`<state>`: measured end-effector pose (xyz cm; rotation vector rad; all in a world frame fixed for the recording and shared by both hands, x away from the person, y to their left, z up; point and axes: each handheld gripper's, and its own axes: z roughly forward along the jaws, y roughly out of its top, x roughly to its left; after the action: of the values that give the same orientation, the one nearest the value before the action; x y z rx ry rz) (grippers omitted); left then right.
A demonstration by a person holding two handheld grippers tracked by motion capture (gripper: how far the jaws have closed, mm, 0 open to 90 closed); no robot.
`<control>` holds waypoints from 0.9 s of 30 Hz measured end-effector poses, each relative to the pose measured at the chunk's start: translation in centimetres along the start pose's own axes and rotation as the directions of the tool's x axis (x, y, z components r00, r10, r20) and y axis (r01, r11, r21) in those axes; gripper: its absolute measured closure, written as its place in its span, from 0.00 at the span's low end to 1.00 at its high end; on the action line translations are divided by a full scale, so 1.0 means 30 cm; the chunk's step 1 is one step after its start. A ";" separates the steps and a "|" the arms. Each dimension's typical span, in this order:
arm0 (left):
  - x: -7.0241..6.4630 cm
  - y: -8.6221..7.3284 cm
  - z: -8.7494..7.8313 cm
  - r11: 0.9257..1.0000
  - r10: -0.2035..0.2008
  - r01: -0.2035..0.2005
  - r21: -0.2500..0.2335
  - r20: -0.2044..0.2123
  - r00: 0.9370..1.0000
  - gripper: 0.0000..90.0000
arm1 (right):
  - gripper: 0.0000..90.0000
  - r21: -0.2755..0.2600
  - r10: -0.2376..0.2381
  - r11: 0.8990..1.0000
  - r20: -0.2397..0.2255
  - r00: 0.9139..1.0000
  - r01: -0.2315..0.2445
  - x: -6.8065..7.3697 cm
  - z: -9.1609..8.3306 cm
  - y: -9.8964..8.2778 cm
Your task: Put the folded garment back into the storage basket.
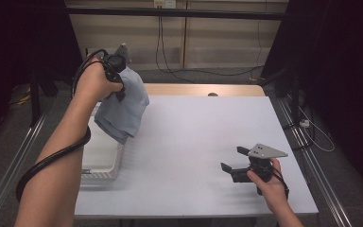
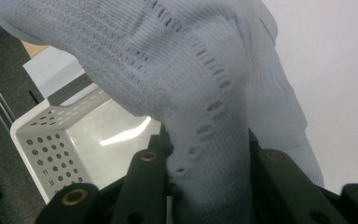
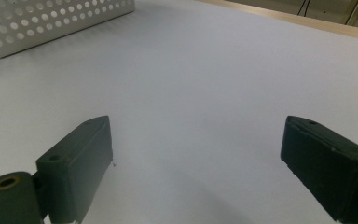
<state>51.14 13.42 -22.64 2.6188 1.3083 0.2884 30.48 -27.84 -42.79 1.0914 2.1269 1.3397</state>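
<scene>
Held aloft over the table's (image 1: 194, 137) left edge above the white basket (image 1: 105, 163), pale blue knit cloth (image 1: 123, 106) pinched in the left gripper (image 2: 207, 154), hiding the pads; right gripper (image 1: 231, 161) spread wide near the bare front-right corner.

A lab recording station is suggested by a white-topped table (image 1: 194, 142) flanked by metal rails (image 1: 312, 161), enclosed by black curtains (image 1: 340, 71), with cables (image 1: 170, 66) hung along a plain panelled wall (image 1: 217, 38) and an overhead bar (image 1: 179, 13).
</scene>
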 end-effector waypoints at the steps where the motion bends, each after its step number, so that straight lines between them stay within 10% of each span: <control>1: 0.003 -0.002 0.001 1.000 -0.001 0.001 -0.002 0.001 1.000 0.81 | 0.10 0.000 0.000 1.000 0.000 1.000 0.000 0.000 0.000 0.000; 27: 0.102 -0.072 0.039 0.998 -0.061 0.062 0.026 -0.034 0.998 0.81 | 0.10 0.009 -0.003 1.000 -0.010 1.000 0.003 0.005 0.005 -0.003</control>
<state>51.60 17.04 -24.07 2.6008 1.4108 0.3068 30.46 -27.66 -42.94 1.0872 2.1430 1.3375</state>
